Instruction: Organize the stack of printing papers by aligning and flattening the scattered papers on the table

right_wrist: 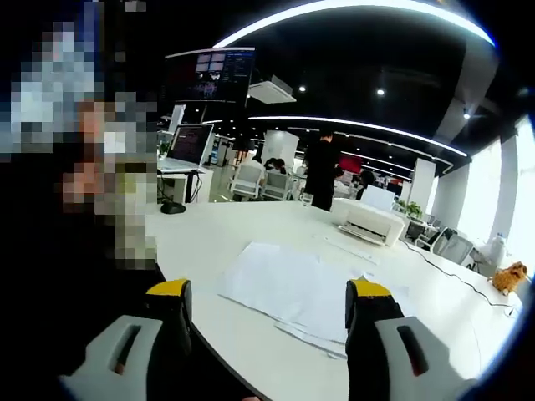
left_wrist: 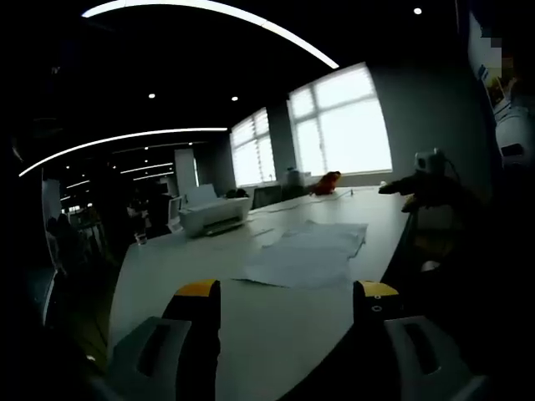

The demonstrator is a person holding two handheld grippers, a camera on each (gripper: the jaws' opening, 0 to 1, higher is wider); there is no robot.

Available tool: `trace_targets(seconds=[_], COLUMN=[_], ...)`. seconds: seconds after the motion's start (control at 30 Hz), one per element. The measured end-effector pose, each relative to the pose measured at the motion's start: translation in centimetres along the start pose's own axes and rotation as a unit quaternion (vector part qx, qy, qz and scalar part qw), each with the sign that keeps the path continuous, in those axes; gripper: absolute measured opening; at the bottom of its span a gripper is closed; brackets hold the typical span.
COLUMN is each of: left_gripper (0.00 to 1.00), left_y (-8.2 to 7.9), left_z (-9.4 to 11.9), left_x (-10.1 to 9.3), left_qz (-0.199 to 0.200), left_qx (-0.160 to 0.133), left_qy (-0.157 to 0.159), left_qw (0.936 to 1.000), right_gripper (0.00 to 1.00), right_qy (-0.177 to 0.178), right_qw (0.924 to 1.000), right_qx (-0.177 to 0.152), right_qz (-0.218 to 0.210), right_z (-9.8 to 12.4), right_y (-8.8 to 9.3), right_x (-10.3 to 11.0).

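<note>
Scattered white printing papers (left_wrist: pixel 308 253) lie loosely overlapped on the white table (left_wrist: pixel 167 276), a short way beyond my left gripper (left_wrist: pixel 286 296). Its yellow-tipped jaws stand apart with nothing between them. In the right gripper view the same papers (right_wrist: pixel 292 288) spread across the table (right_wrist: pixel 217 230) just ahead of my right gripper (right_wrist: pixel 272 301), which is open and empty too. Some sheets stick out askew at the pile's near edge (right_wrist: pixel 313 338).
A white printer (left_wrist: pixel 214 214) sits further along the table, also seen as the printer (right_wrist: pixel 368 222). An orange toy (left_wrist: pixel 328 182) lies near the windows. A cable runs along the table (right_wrist: pixel 451 271). People stand and sit at desks behind (right_wrist: pixel 322 171). A monitor (right_wrist: pixel 191 144) stands left.
</note>
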State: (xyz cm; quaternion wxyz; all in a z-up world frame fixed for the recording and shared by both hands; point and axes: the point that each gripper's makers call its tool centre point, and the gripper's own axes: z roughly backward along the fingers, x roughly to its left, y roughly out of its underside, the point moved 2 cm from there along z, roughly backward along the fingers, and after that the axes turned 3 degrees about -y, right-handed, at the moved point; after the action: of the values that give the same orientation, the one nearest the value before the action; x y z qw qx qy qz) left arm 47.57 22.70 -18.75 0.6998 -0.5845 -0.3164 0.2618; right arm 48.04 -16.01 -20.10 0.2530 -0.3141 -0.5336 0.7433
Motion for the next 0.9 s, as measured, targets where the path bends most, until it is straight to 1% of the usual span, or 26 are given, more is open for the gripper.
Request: trace_targets(seconds=[0.2,0.47,0.67,0.77,0.9], left_gripper=[0.71,0.74,0.75,0.75,0.74], left_y=[-0.1,0.3,0.6,1.0,1.4], left_z=[-0.3,-0.5,-0.7,-0.8,-0.9], left_x=[-0.1,-0.2,0.1,0.2,0.3], left_qz=[-0.002,-0.001,0.005,0.008,0.008], left_qx=[0.0,0.0,0.001,0.003,0.006], left_qy=[0.001,0.002,0.0,0.001,0.003], left_qw=[1.0,1.0,1.0,1.0,0.9999], right_gripper=[0.73,0.73,0.73,0.72,0.7], right_qy=[0.001,-0.005,-0.008,-0.019,-0.024], right_qw=[1.0,0.9999,0.9998,0.9996,0.9994], right_qx=[-0.002,-0.014,-0.015,-0.017,-0.018], right_qz=[-0.005,-0.006,-0.01,-0.008,-0.016], right_z=[-0.2,-0.8,-1.7,-2.7,-3.9], right_y=[0.1,-0.7,-1.0,-1.3,-1.3], right_x=[-0.1,0.2,-0.1,0.0,-0.4])
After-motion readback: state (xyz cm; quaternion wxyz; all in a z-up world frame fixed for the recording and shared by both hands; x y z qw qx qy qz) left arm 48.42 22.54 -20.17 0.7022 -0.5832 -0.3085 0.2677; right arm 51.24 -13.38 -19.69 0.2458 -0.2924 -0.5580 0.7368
